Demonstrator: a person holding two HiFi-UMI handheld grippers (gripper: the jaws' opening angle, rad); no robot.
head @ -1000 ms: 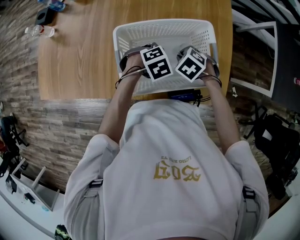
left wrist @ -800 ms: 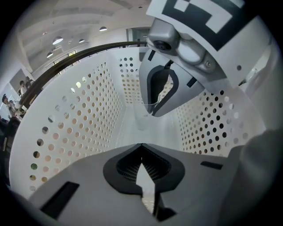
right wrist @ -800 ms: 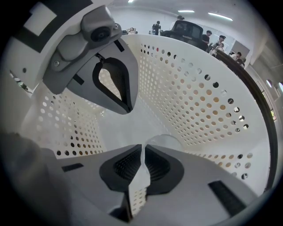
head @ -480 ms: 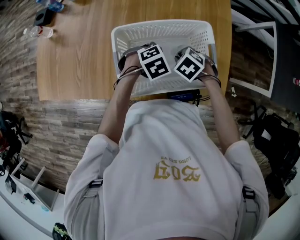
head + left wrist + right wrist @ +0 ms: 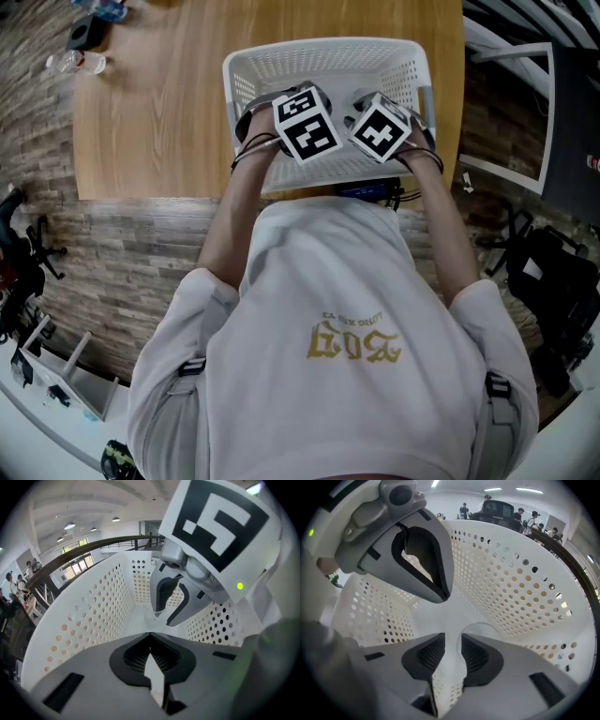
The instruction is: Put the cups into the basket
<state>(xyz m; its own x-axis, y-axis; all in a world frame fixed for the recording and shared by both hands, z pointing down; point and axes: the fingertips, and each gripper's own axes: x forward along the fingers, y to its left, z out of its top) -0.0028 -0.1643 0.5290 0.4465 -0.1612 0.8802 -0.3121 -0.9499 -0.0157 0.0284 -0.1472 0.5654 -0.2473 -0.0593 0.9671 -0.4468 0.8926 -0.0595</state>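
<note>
Left gripper (image 5: pixel 150 637): jaws closed tip to tip, empty, inside white basket (image 5: pixel 93 606). Right gripper (image 5: pixel 452 644): jaws narrowly apart, gripping nothing. Clear cup (image 5: pixel 483 629) on basket floor, just beyond its tips. Basket on bench (image 5: pixel 159 122).

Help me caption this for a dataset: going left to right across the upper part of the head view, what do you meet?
Clear bottle → bare wooden table → left gripper → right gripper → white frame. The basket spans both grippers, so it has no single place.
</note>
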